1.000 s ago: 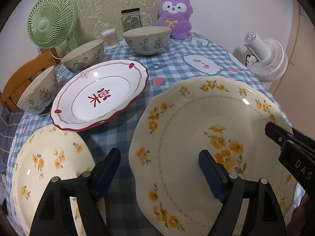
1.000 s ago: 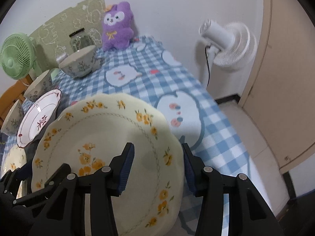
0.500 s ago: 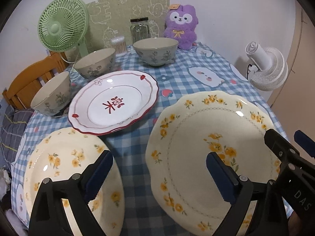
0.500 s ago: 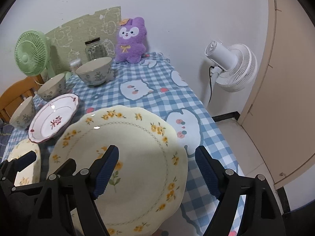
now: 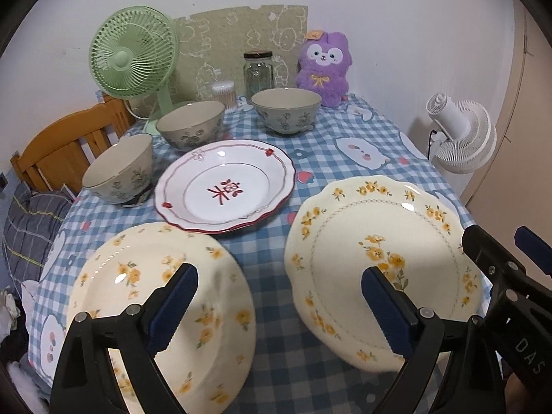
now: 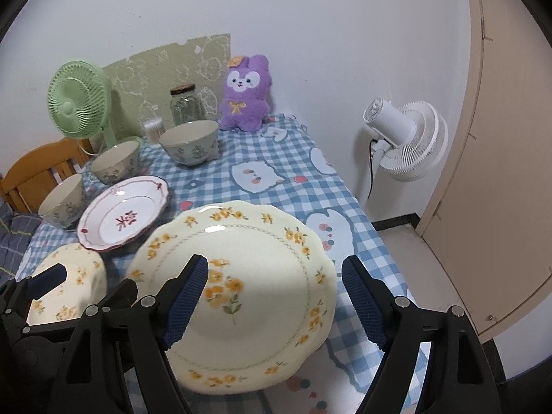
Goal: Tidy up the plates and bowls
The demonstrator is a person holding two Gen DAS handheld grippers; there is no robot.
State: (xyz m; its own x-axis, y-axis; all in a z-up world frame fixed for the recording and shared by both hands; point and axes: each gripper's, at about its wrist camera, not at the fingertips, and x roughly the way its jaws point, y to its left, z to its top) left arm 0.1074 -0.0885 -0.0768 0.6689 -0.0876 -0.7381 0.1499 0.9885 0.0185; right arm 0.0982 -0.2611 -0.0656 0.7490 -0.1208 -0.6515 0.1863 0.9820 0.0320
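Two cream plates with yellow flowers lie at the table's near edge: one on the left and a larger one on the right, which fills the right wrist view. A white plate with red trim lies behind them. Three grey floral bowls stand behind it: left, middle, back. My left gripper is open above the gap between the cream plates. My right gripper is open above the larger cream plate, touching nothing.
A green fan, a glass jar, a cotton swab box and a purple plush stand at the back of the checked tablecloth. A wooden chair is left, a white fan right.
Both grippers have pulled back and risen from the larger cream plate. The right gripper's jaws have opened wide and let the plate's rim go; the plate lies on the table.
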